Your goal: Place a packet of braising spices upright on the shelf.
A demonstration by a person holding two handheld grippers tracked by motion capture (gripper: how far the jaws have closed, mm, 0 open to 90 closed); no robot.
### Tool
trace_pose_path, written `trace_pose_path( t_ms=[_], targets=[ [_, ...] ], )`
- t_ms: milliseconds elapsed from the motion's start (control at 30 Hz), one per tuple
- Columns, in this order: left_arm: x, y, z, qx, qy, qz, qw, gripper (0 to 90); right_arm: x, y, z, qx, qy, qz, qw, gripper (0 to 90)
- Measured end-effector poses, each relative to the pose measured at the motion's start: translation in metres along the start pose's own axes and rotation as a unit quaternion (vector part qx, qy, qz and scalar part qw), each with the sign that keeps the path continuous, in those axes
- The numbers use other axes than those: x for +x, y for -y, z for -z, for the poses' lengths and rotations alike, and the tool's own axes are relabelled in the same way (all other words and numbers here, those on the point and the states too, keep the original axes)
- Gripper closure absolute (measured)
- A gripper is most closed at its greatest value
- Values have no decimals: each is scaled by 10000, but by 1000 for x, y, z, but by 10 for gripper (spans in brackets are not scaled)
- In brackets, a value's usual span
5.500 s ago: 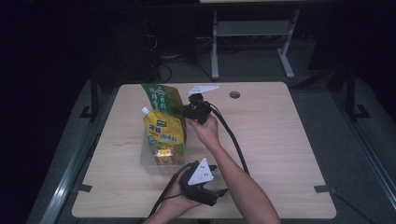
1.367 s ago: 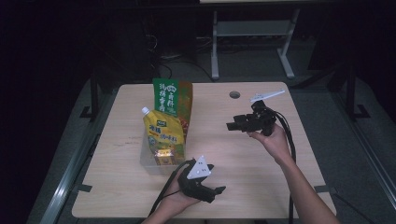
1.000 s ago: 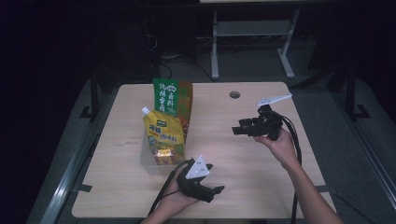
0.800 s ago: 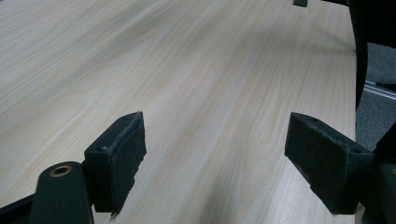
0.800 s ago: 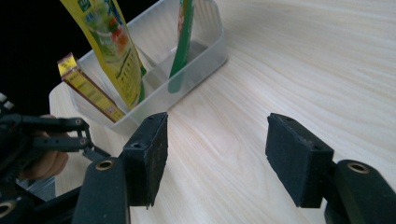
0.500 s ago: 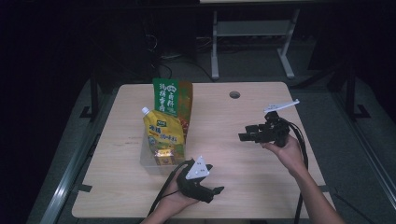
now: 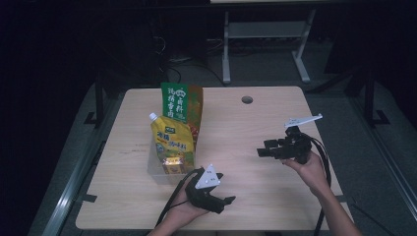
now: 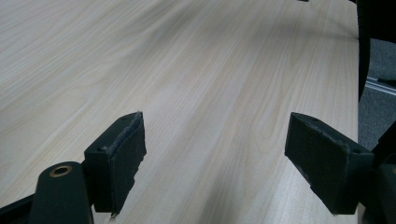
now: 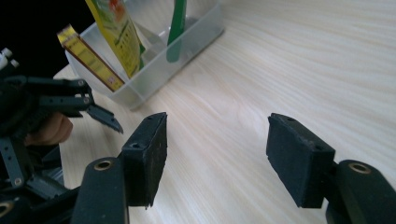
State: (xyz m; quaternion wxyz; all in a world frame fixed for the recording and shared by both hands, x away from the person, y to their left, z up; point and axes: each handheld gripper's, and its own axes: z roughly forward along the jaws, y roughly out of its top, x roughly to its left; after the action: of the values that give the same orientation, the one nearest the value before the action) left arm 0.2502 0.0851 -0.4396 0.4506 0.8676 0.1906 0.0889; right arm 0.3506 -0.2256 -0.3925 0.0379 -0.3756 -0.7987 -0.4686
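A clear plastic bin (image 7: 156, 169) stands on the left half of the wooden table (image 7: 236, 123). In it stand a tall green pouch (image 7: 179, 103), a yellow spouted pouch (image 7: 171, 140) and a small yellow packet (image 7: 173, 166). My right gripper (image 7: 260, 150) hovers over the table's right half, pointing left toward the bin, open and holding nothing. In the right gripper view the right gripper (image 9: 217, 149) faces the bin (image 9: 154, 60) and the left gripper (image 9: 70, 102). My left gripper (image 7: 227, 202) rests near the front edge beside the bin; it is open (image 8: 215, 158) over bare wood.
A round cable hole (image 7: 247, 100) sits near the table's far edge. A metal stand (image 7: 265, 34) is on the dark floor behind the table. The table's right edge (image 8: 357, 93) runs close to the left gripper's right jaw.
My right gripper has drifted right and toward the near side, sinking a little, away from the bin. The green pouch, tilted earlier, now stands upright. The left gripper has kept still.
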Motion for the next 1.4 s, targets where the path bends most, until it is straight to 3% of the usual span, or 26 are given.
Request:
trace_pose_path(
  t_ms=[733,1400],
  targets=[
    [-2,1,-4,75,61,30,9999,198,-4,50,21,-156,-11,-284,9995,352],
    [-5,1,-8,100,148,21,9998,198,4,94,35,-289,-85,-478,9984,330]
  ],
)
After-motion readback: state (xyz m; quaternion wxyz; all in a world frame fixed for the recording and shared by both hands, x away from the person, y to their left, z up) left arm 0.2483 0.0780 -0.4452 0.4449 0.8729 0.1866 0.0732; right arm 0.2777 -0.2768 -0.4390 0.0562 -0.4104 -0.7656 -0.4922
